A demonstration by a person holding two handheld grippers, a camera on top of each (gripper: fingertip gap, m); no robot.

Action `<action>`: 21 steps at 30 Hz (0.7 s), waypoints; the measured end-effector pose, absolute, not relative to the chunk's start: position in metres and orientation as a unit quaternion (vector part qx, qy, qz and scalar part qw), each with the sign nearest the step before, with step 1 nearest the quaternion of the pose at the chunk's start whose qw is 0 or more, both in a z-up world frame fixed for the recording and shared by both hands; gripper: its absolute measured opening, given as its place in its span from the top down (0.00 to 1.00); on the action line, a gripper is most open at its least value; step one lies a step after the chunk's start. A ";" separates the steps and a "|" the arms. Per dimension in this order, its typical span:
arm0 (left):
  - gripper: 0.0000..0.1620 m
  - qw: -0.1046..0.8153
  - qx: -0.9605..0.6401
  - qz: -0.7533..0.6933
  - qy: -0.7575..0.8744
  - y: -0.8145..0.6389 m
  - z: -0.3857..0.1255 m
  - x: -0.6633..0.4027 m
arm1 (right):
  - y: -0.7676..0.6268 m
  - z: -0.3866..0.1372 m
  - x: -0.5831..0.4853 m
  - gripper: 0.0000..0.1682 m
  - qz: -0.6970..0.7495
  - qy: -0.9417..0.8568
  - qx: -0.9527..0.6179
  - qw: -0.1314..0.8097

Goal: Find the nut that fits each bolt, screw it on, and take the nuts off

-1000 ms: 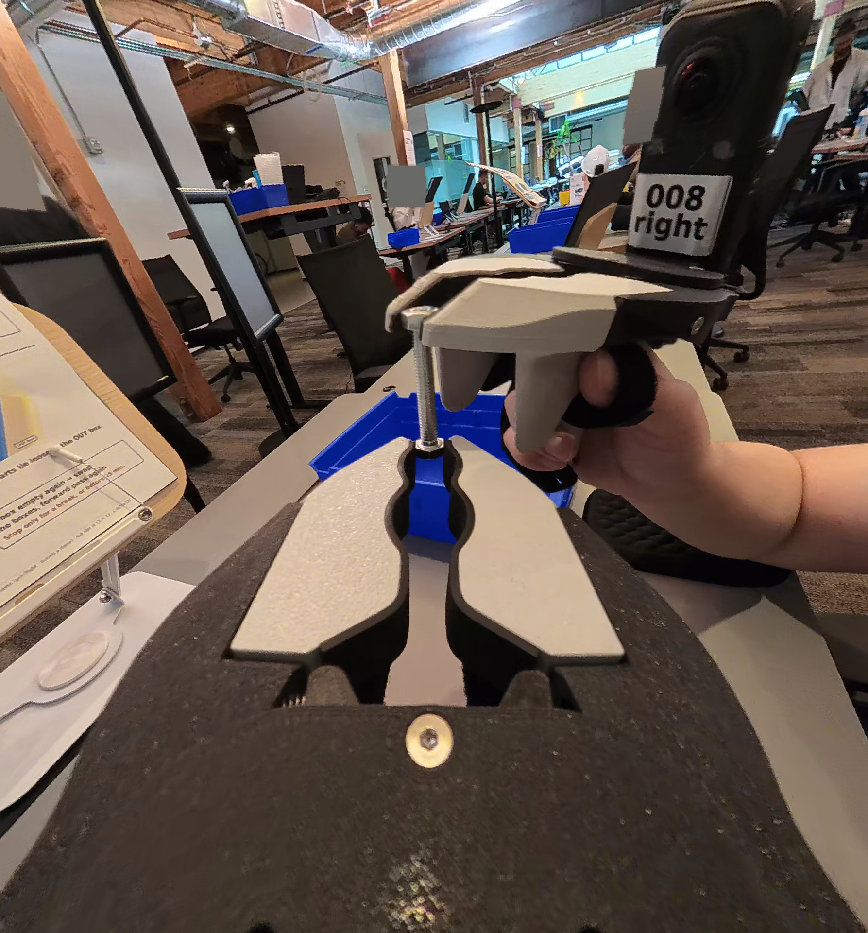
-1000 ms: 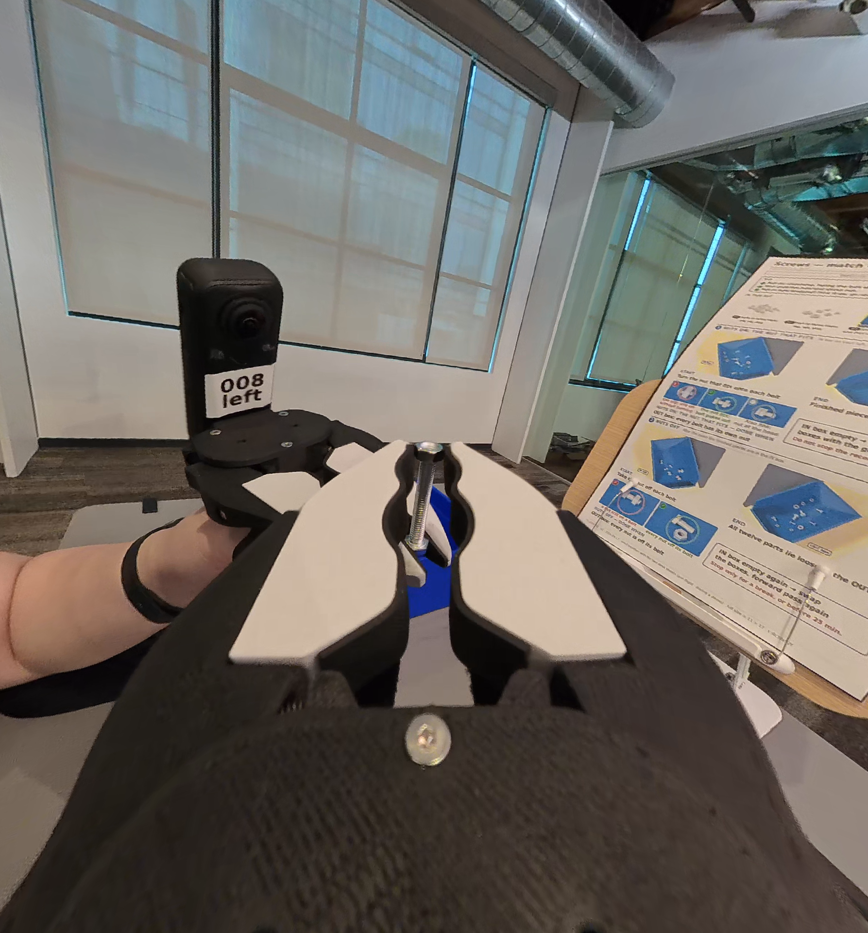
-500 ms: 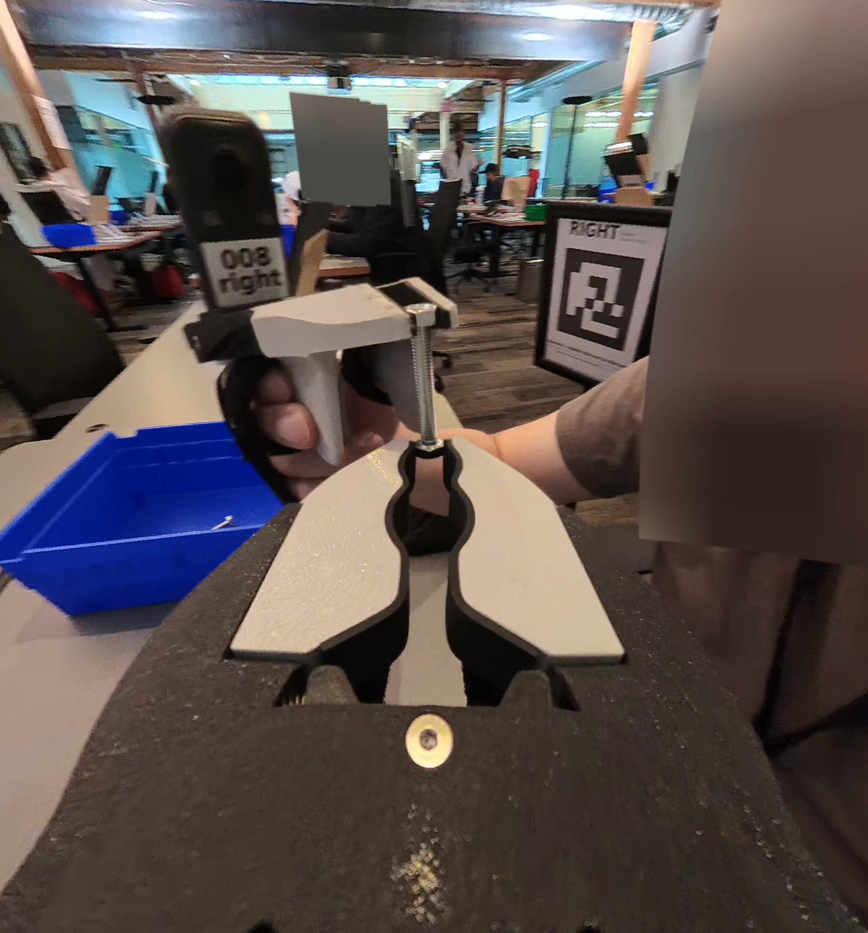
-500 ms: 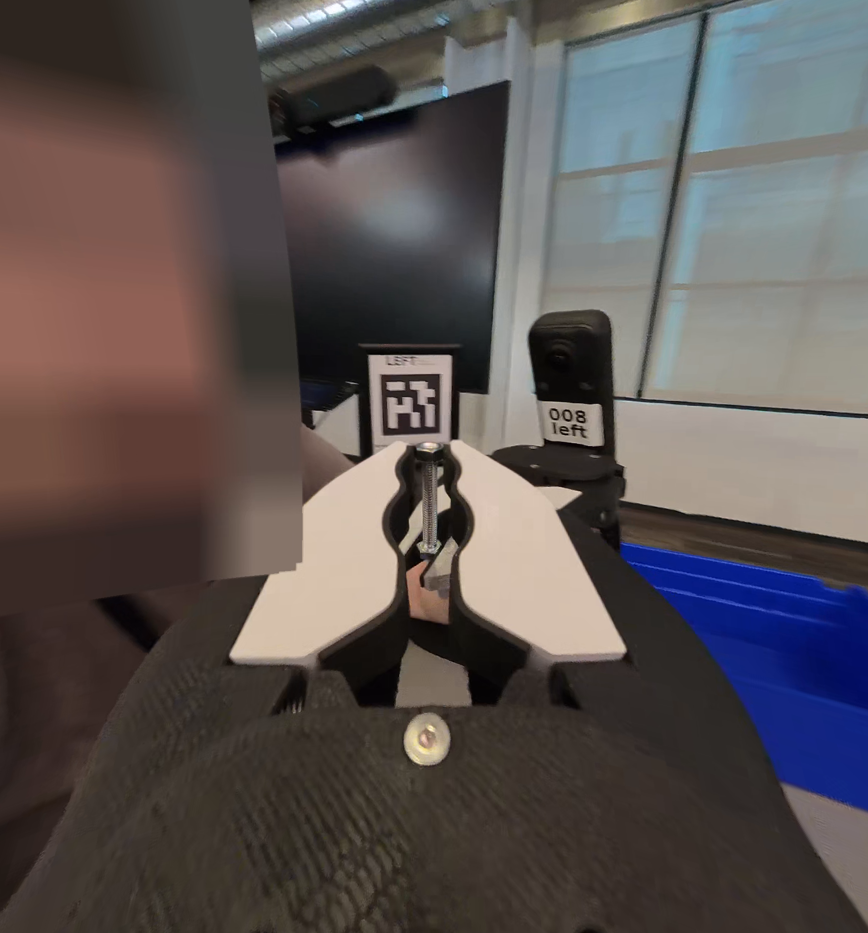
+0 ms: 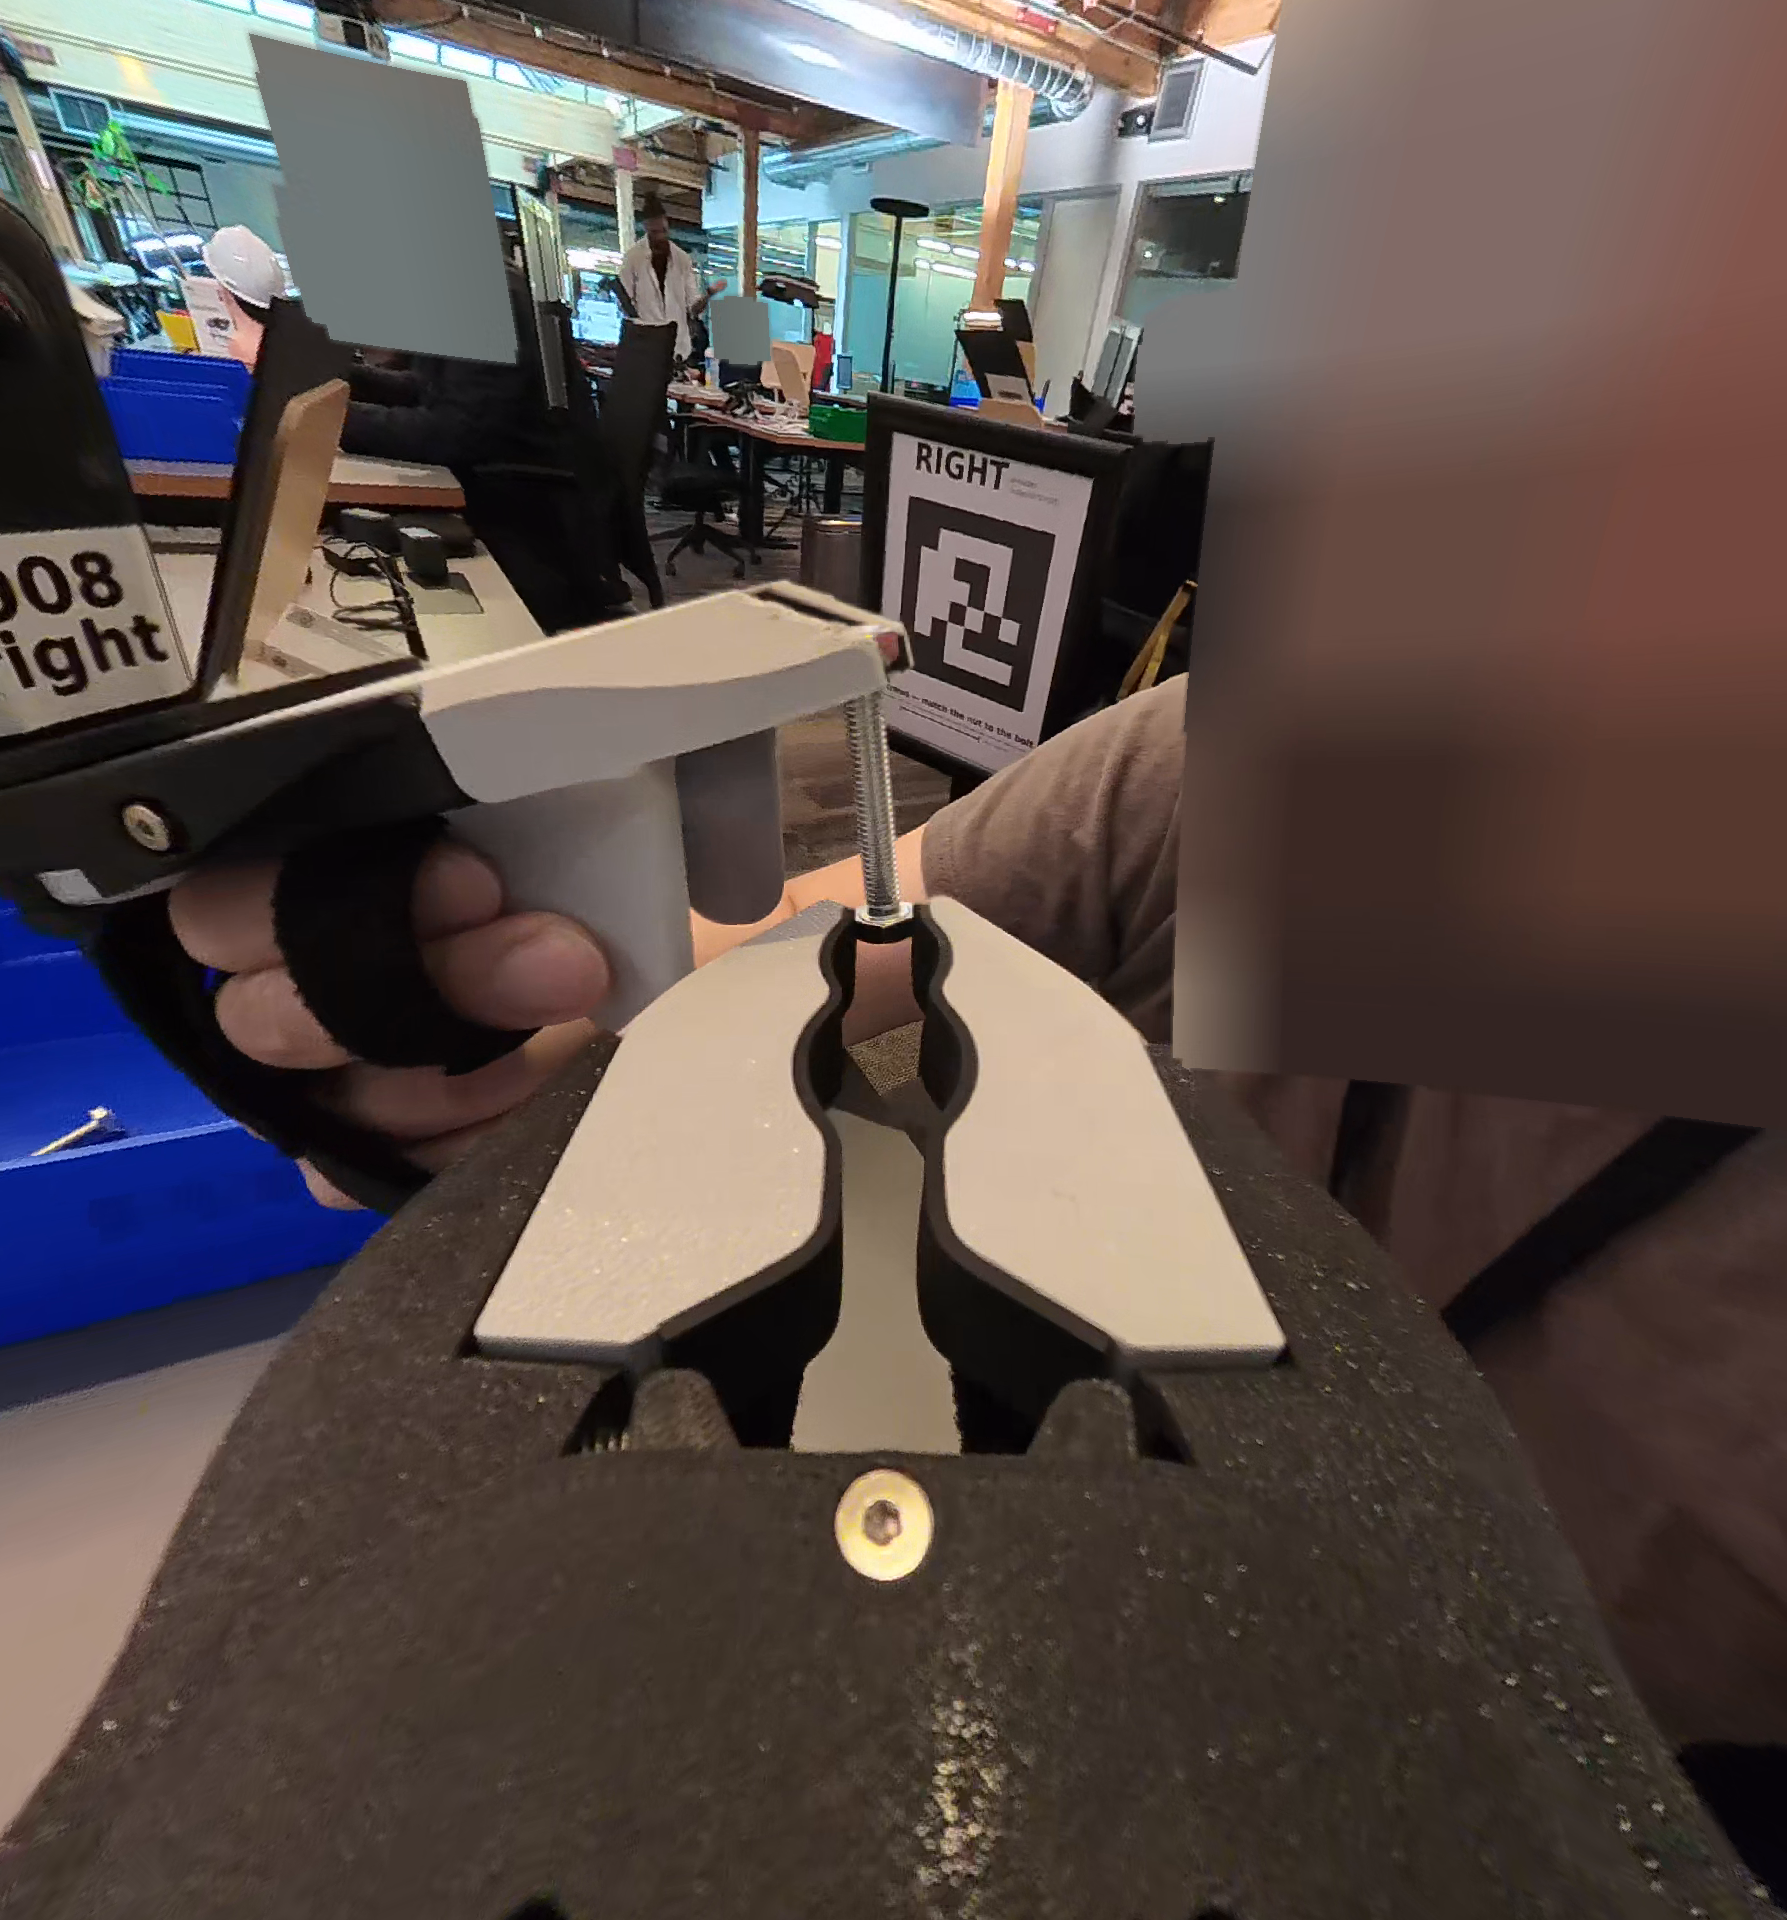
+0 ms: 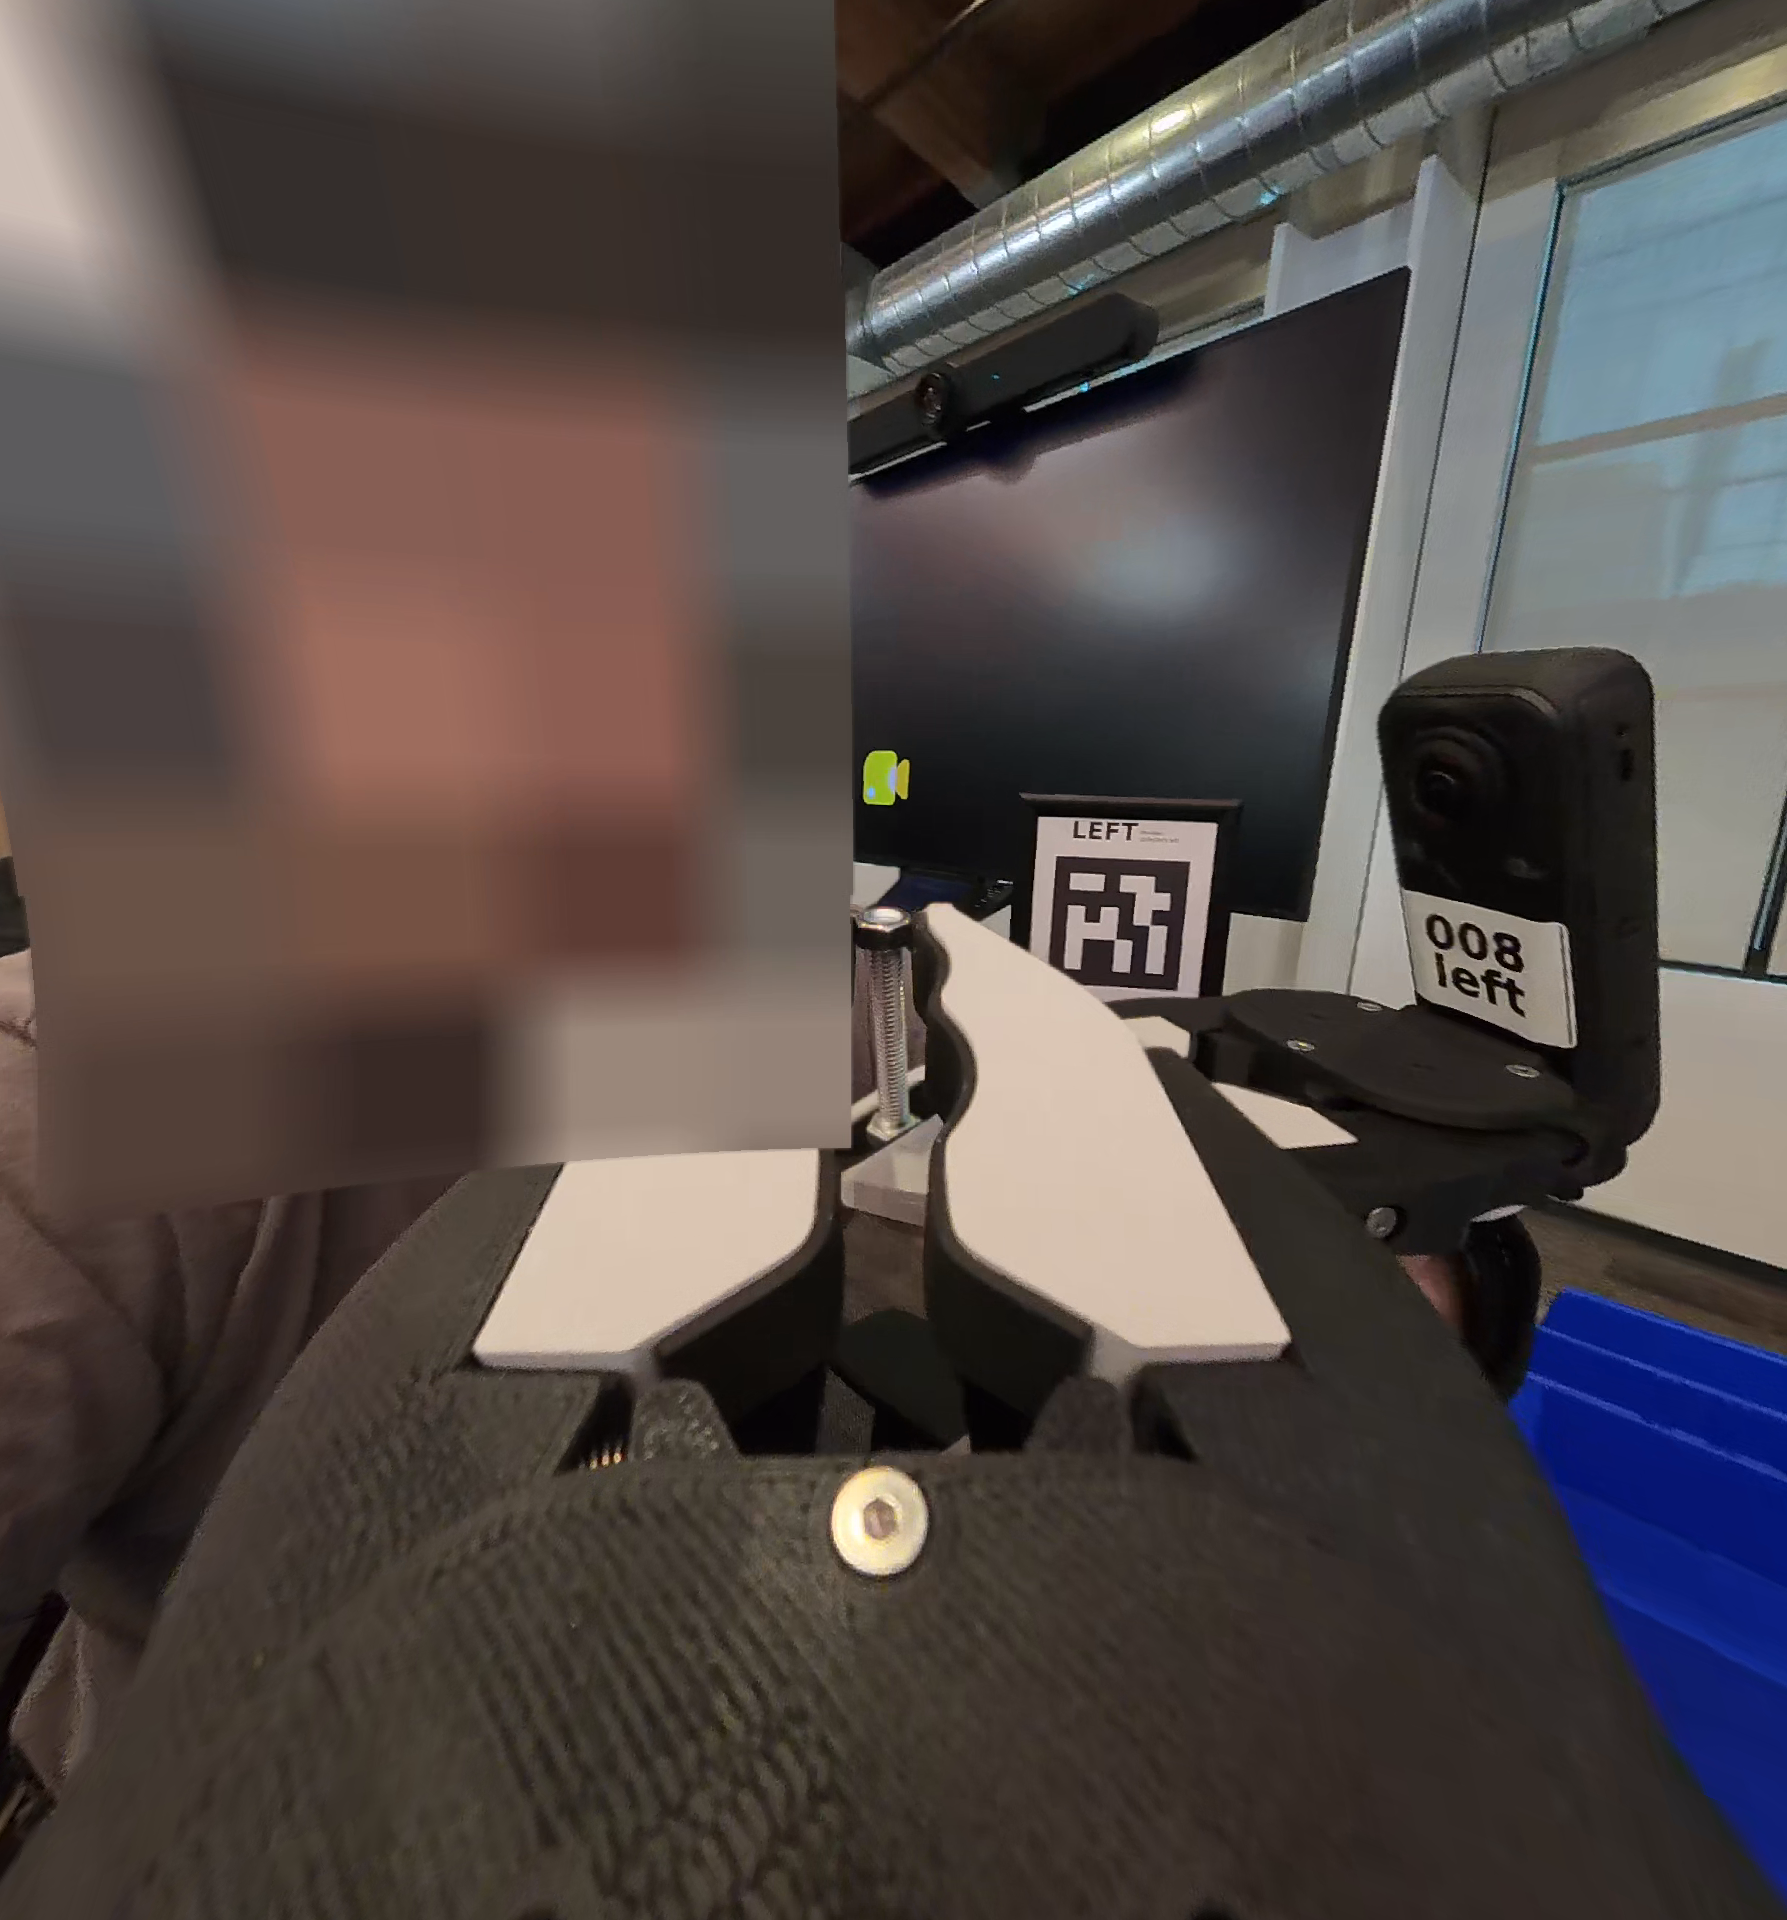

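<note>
A long silver bolt (image 5: 873, 800) stands upright between my two grippers. My right gripper (image 5: 884, 649) reaches in from the left and is shut on the bolt's head. My left gripper (image 5: 881, 925) is shut on a small nut (image 5: 881, 914) at the bolt's lower end. In the right wrist view, my right gripper (image 6: 889, 930) pinches the bolt (image 6: 887, 1029) at its head; a blur patch hides its left finger's tip. The nut (image 6: 891, 1122) sits low on the thread, in the left gripper's fingertips (image 6: 899, 1174).
A blue bin (image 5: 89, 1236) stands on the grey table at left, with a loose bolt (image 5: 73, 1132) in it; a blue bin (image 6: 1699, 1507) also shows lower right. A marker board (image 5: 982, 603) stands behind; another marker board (image 6: 1123, 904) stands before a dark screen. The person's torso is close. The left gripper's tips are roughly 5 cm from the right gripper's.
Both grippers have swung round toward the person and turned about the bolt relative to each other; the right gripper now comes in from the left. Both stay shut on bolt and nut.
</note>
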State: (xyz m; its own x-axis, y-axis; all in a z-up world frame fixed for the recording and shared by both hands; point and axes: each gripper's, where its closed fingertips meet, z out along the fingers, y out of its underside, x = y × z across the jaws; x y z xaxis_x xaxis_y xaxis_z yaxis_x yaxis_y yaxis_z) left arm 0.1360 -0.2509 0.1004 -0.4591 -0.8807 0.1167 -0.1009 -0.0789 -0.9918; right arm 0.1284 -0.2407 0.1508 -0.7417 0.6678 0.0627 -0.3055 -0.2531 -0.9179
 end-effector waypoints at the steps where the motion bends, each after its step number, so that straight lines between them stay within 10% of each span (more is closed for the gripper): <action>1: 0.94 0.325 -0.410 -0.608 0.597 -0.250 0.101 0.136 | -0.241 0.151 0.130 0.93 0.775 -0.522 -0.168 0.313; 21: 0.94 0.337 -0.415 -0.609 0.586 -0.245 0.105 0.136 | -0.233 0.155 0.127 0.85 0.743 -0.526 -0.202 0.362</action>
